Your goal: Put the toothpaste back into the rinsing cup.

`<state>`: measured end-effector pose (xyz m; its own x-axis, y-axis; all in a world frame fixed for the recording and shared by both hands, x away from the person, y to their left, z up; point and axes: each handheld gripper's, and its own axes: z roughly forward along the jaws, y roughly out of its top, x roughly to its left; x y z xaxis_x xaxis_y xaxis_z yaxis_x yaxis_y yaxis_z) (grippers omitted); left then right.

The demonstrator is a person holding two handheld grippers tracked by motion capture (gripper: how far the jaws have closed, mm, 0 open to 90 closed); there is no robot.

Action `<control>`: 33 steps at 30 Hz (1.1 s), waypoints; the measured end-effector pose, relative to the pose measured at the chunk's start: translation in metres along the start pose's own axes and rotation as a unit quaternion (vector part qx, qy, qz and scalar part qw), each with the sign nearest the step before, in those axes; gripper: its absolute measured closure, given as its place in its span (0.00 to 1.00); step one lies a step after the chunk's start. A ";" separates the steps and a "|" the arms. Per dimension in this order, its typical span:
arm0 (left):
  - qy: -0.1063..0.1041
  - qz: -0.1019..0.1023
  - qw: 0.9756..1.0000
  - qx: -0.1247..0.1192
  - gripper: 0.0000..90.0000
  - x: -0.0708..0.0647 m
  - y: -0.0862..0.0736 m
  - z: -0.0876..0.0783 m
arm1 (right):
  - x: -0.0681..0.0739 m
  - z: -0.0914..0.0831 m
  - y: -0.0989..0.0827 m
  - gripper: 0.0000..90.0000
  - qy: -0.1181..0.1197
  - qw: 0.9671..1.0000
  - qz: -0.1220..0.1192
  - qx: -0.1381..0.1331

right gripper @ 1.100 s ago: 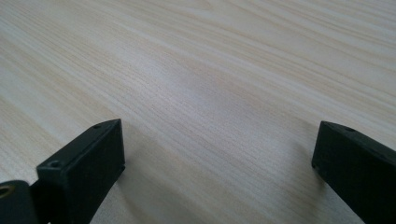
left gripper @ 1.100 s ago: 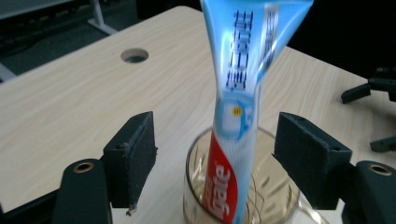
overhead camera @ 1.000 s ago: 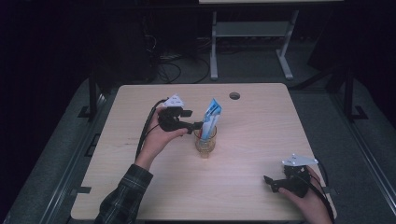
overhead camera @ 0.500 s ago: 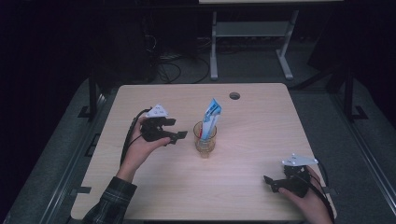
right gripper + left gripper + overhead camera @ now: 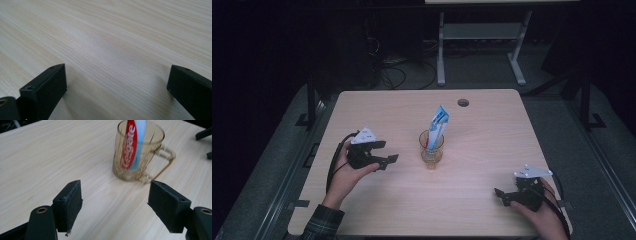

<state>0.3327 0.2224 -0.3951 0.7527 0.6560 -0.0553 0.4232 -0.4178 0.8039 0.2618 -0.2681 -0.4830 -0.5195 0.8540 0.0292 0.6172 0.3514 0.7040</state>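
Left of the mug (image 5: 431, 148), your left claw (image 5: 390, 161) stands wide and empty, well apart from it. Toothpaste (image 5: 437, 126) stands upright inside the mug (mid-bench). Your right claw (image 5: 498, 193), far right of the mug, gapes wide too.

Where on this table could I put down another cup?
Bare wood lies between the glass mug and the right gripper, and along the far edge beside the cable hole. Between the left gripper and the mug, with its toothpaste tube, the gap is narrower.
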 end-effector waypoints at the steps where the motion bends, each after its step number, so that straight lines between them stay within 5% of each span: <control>1: 0.003 -0.002 1.000 0.002 0.29 0.001 -0.005 -0.003 | 0.000 0.000 0.000 0.02 0.000 1.000 -0.001 0.000; 19: 0.045 -0.023 0.998 0.037 0.28 0.000 -0.062 -0.031 | 0.000 0.000 0.000 0.02 0.000 1.000 0.000 0.000; 33: 0.089 -0.041 0.991 0.089 0.25 -0.002 -0.110 -0.032 | 0.000 0.000 0.000 0.02 0.000 1.000 0.000 0.000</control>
<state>0.2682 0.2871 -0.4641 0.6183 0.7860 0.0026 0.5731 -0.4531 0.6828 0.2618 -0.2680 -0.4830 -0.5191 0.8542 0.0299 0.6178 0.3509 0.7037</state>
